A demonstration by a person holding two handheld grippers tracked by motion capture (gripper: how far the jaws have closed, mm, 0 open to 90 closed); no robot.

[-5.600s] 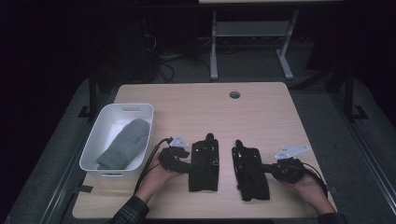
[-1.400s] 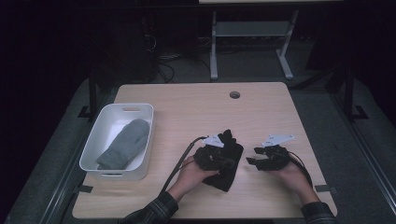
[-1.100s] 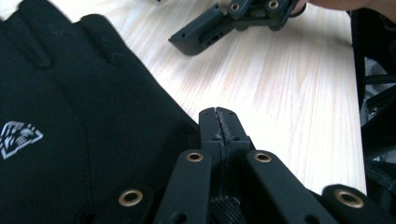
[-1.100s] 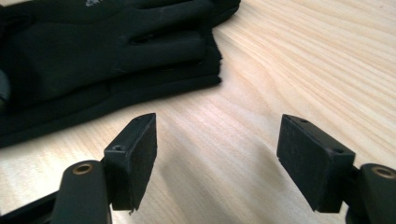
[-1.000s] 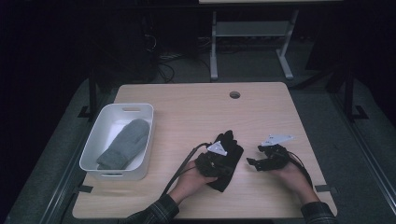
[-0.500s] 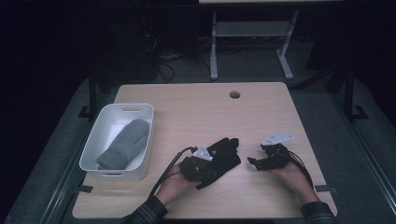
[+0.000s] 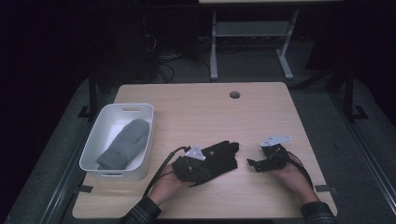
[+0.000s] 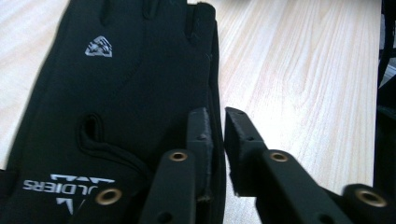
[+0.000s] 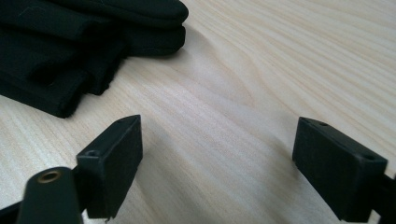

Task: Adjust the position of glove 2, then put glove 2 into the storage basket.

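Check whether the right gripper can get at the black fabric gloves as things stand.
Probably yes: the right gripper is open, with bare wooden table between its jaws and the black fabric gloves, though the left gripper pinches their edge.

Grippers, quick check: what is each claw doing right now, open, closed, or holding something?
Left claw: closed on the edge of the black glove.
Right claw: open, holding nothing, above the table.

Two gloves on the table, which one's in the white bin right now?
The grey knit mitten lies in the white bin. The black glove lies out on the table, its edge between the nearly closed jaws of the left gripper.
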